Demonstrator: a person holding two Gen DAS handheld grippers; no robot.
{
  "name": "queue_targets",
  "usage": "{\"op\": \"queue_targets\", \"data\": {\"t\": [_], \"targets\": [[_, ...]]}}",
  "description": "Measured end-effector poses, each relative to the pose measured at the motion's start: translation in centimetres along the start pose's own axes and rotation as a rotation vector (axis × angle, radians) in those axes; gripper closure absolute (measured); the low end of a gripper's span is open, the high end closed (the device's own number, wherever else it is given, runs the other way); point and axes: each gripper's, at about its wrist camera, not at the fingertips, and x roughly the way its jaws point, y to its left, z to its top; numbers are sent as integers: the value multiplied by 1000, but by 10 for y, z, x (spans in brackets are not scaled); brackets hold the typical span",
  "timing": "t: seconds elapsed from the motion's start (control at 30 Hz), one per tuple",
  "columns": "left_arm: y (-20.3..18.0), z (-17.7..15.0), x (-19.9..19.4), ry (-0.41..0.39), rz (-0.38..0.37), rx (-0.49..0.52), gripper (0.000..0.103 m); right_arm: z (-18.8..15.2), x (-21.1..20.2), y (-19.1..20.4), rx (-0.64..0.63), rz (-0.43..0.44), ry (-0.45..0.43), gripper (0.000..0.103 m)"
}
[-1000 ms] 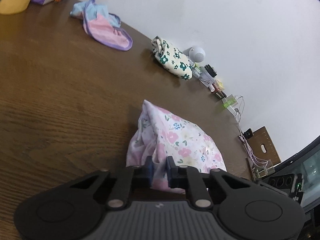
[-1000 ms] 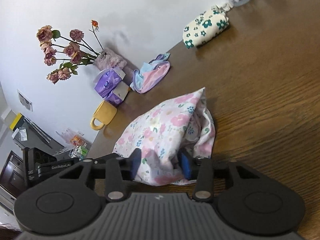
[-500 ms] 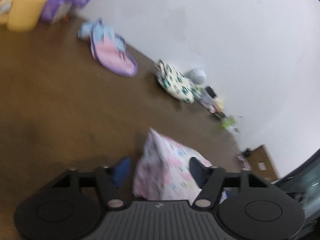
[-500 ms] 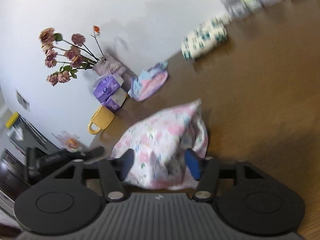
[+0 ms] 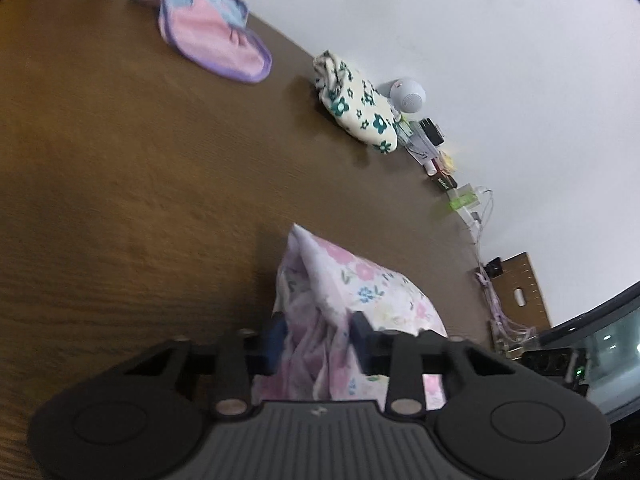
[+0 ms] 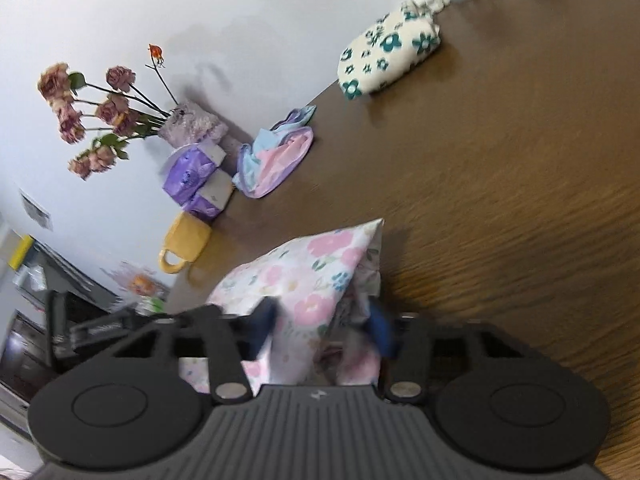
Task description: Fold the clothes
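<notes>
From the left wrist camera, the left gripper is closing its jaws on a bunched end of the pink floral garment — cloth is clearly between the blue pads, and they look about pressed into it, so I'd call it gripped. The garment sits on the dark wood desk right in front of the gripper, roughly mid-desk and nearer the near edge, folded into a puffy wedge, not a neat flat packet, so I'd guess this piece is midway through. Along the far edge by the white wall there's a cream cloth with teal flowers, which looks already bundled up, and a pink-and-blue piece with purple trim lying loose — that one seems not done yet. Past the cream bundle the back edge has a little round white gadget, some small clutter and cables trailing toward the far right corner. Switching to the right wrist camera, the right gripper is also closing, jaws moderately apart with the other end of the same floral garment between the pads; fabric bunches against both, so it looks held too. Along the wall side here: dried roses in a vase, purple tissue packs, a yellow mug, and dark equipment beyond the left end of the desk.
</notes>
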Motion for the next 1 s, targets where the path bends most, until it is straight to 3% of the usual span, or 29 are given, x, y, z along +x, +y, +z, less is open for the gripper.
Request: {"op": "queue_targets", "data": {"t": [0.13, 0.2, 0.23, 0.27, 0.3, 0.37, 0.57, 0.63, 0.73, 0.8, 0.9, 1.0], "targets": [[7, -4, 7, 16, -35, -39, 81, -4, 6, -7, 47, 37, 10, 73], [8, -4, 4, 0, -33, -50, 75, -4, 7, -14, 83, 63, 3, 73], [7, -4, 1, -10, -29, -53, 70, -4, 5, -16, 95, 70, -2, 71], [4, -6, -4, -27, -15, -41, 59, -5, 2, -14, 92, 62, -9, 62], [0, -8, -10, -52, 8, -11, 46, -6, -3, -8, 64, 37, -19, 44], [-8, -12, -22, -85, 44, 35, 42, -11, -16, 8, -19, -21, -41, 31], [-9, -25, -26, -39, 56, 45, 46, -27, -34, 25, -61, -57, -23, 32], [-7, -26, -24, -28, 30, 34, 48, -29, -31, 21, -41, -61, -9, 38], [-6, -28, -21, -17, 19, 36, 56, -32, -23, 12, 8, -41, 14, 55], [-6, -31, -17, -6, 14, 36, 74, -34, -20, 10, 23, -28, 12, 61], [-1, -34, -9, 2, -25, 15, 80, -37, -13, 1, 76, 5, 22, 80], [10, -34, -4, 8, -81, -44, 83, -40, -10, -9, 134, 45, 13, 86]]}}
